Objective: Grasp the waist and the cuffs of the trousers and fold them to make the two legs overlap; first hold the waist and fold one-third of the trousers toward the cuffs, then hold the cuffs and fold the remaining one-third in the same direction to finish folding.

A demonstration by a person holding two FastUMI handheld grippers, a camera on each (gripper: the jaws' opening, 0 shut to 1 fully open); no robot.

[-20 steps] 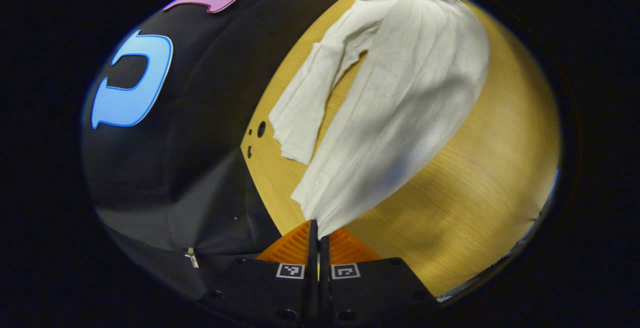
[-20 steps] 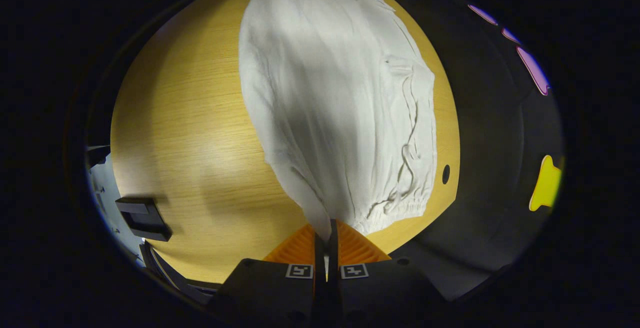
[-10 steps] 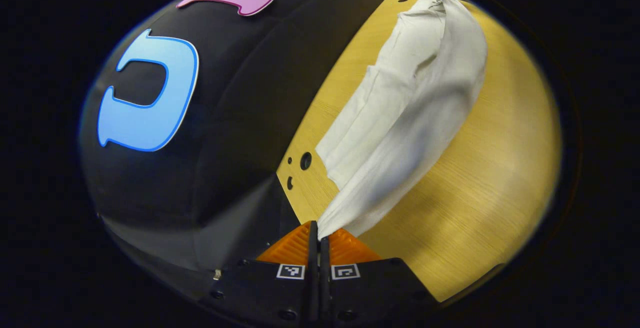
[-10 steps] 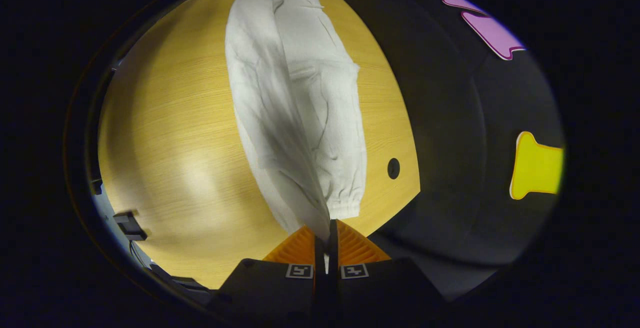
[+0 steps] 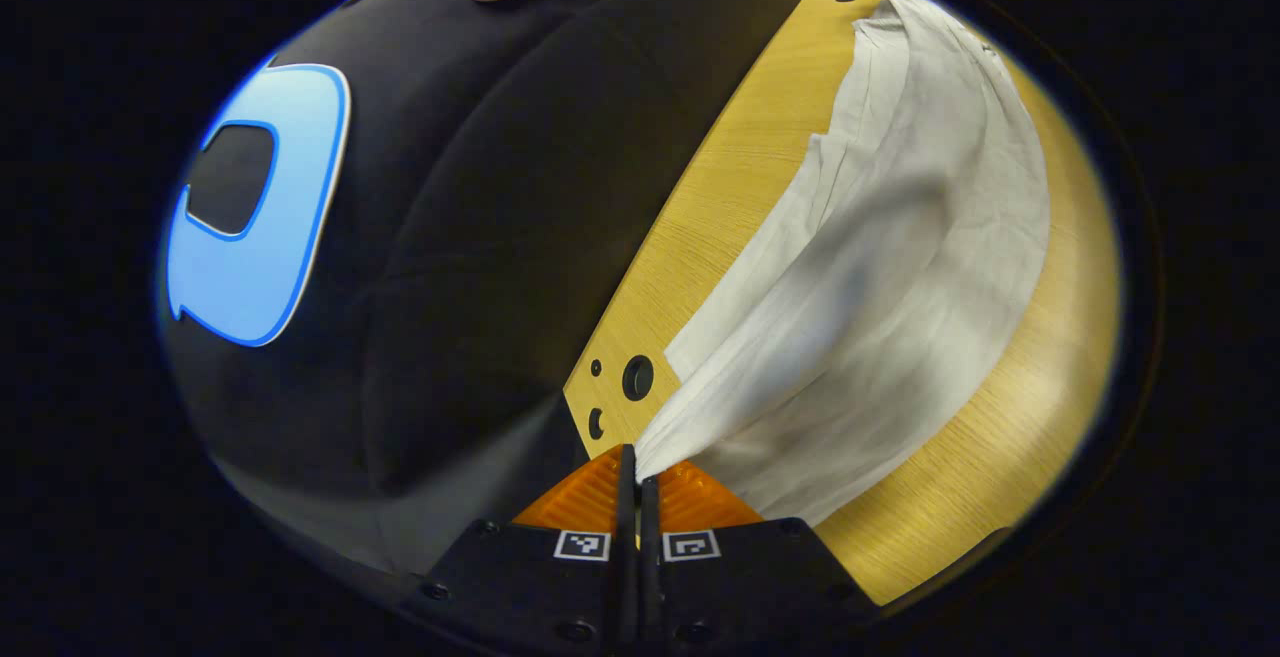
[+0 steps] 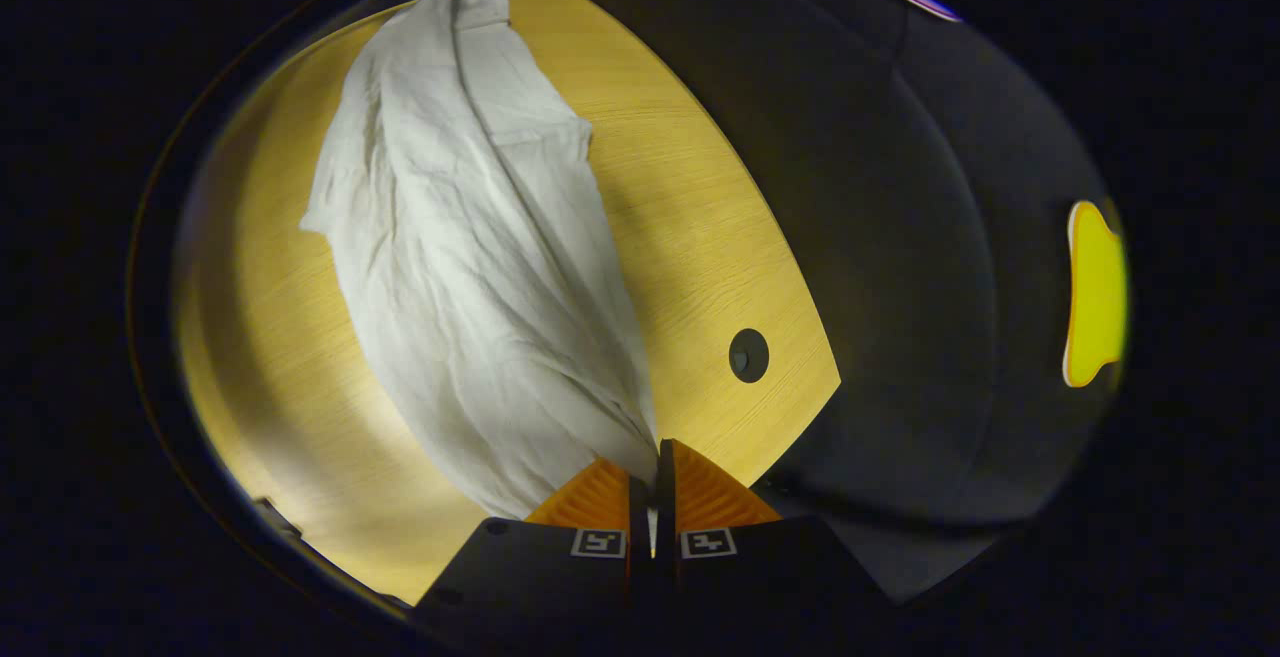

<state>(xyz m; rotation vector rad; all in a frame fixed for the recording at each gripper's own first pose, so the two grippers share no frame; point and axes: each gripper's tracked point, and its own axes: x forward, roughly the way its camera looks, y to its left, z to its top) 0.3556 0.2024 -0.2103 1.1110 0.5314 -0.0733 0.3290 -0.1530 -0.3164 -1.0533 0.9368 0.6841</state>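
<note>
White trousers (image 5: 880,267) lie along the wooden table (image 5: 730,187) near its far edge, one leg folded over the other. My left gripper (image 5: 632,462) is shut on the cuff end, which bunches between the fingers. In the right gripper view the same trousers (image 6: 470,267) stretch away from me, creased. My right gripper (image 6: 652,457) is shut on the waist end, low over the table (image 6: 680,217).
The table has small round holes near its corners (image 5: 637,377) (image 6: 748,354). The black cloth wall (image 5: 480,237) stands right behind the table's far edge. Bare wood (image 6: 260,357) runs on the side of the trousers away from the wall.
Both grippers carried the upper leg over toward the wall and down. The lower leg, visible beside it earlier, is now covered, and the cloth lies flatter on the table.
</note>
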